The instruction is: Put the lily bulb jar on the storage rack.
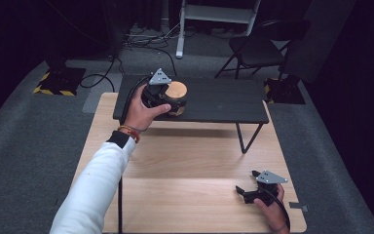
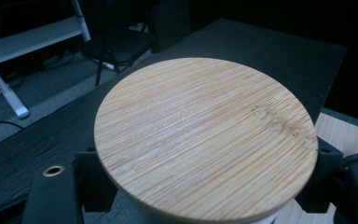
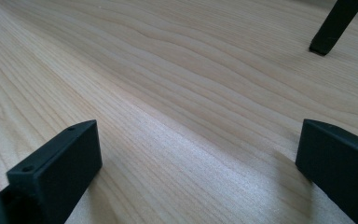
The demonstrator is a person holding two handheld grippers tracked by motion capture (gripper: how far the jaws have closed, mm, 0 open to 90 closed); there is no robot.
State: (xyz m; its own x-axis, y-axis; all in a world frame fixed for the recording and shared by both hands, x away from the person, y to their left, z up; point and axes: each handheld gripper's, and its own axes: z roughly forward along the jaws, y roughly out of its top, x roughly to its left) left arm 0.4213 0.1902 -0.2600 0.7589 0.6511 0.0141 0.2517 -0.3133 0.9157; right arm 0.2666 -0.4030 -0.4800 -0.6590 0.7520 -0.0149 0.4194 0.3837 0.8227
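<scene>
High view: the left gripper [image 1: 168, 100] is at a lidded jar [image 1: 177, 100] on a black shelf [image 1: 224, 100]; the right gripper [image 1: 247, 191] rests apart on the wooden table [image 1: 185, 161].

Left gripper view: the jaws flank the jar's white body just below its bamboo lid [image 2: 205, 140], apparently closed on it. It is probably rigid, smooth and breakable; best held by the body.

Right gripper view: jaws wide apart, empty.

Pale matt wood grain on the bench [image 3: 177, 93], striped bamboo on the round lid [image 2: 205, 140], matt black shelf [image 2: 270, 51].
</scene>
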